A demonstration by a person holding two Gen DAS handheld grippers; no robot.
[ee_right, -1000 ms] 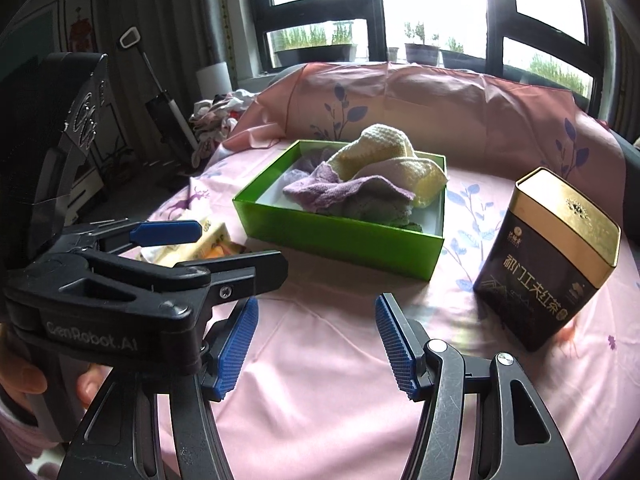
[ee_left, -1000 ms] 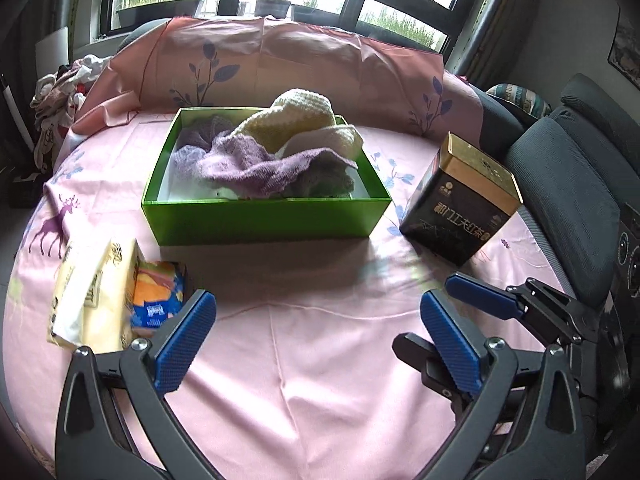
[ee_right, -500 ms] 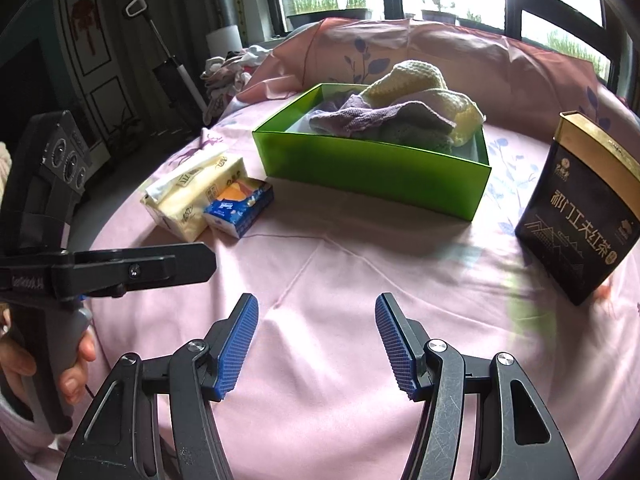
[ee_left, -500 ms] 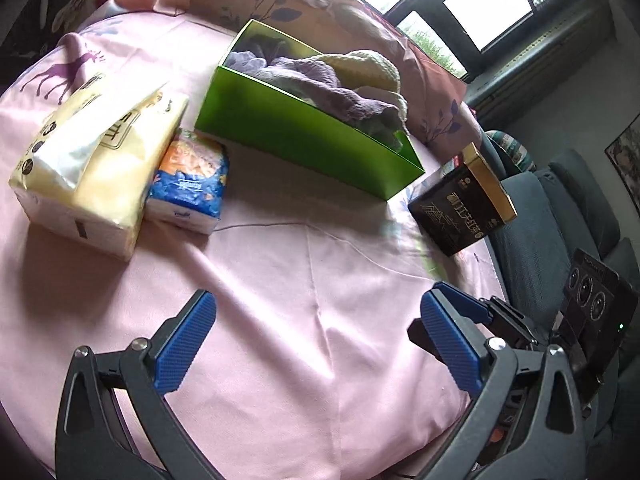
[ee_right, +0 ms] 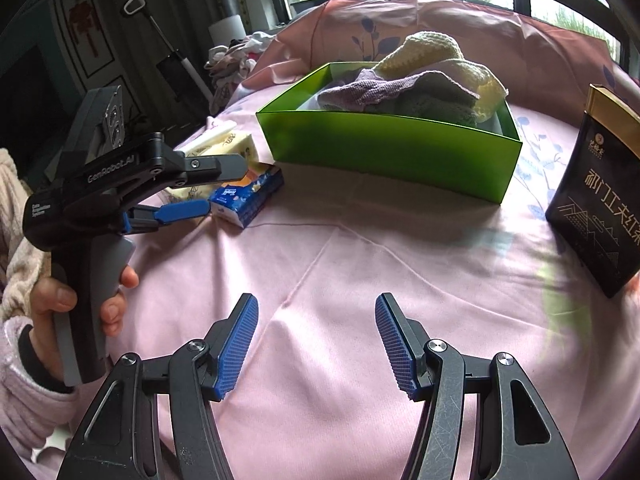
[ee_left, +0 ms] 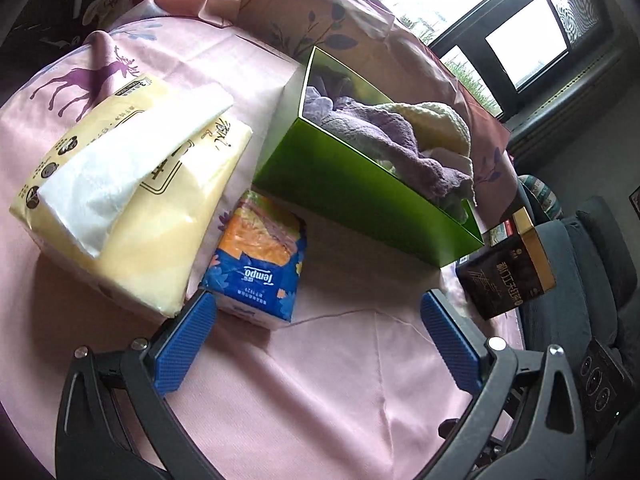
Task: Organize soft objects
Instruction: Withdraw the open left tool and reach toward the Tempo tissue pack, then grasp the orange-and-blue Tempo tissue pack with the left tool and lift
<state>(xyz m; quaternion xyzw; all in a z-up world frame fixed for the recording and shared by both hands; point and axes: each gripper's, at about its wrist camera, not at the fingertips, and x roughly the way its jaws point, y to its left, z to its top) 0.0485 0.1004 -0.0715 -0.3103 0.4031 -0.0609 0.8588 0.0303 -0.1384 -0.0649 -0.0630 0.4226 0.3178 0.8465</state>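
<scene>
A green box (ee_left: 360, 200) (ee_right: 392, 148) on the pink tablecloth holds purple knit cloths (ee_left: 376, 136) (ee_right: 376, 90) and a cream knit piece (ee_left: 436, 120) (ee_right: 436, 52). To its left lie a yellow tissue pack (ee_left: 120, 184) (ee_right: 228, 144) and a small blue Tempo tissue pack (ee_left: 260, 268) (ee_right: 248, 196). My left gripper (ee_left: 317, 298) (ee_right: 226, 188) is open, and the blue pack sits just beyond its left fingertip. My right gripper (ee_right: 316, 300) hangs open over bare cloth, with nothing between its fingers.
A black and gold tea tin (ee_left: 508, 280) (ee_right: 596, 196) stands right of the box. A pink cushion (ee_right: 460, 24) lies behind it, with a grey seat (ee_left: 592, 264) further right. A hand in a fleece sleeve (ee_right: 60, 304) holds the left gripper's handle.
The left gripper swung left and down towards the tissue packs and rolled, so the scene now tilts. The right gripper sank a little towards the tablecloth. Both stayed open.
</scene>
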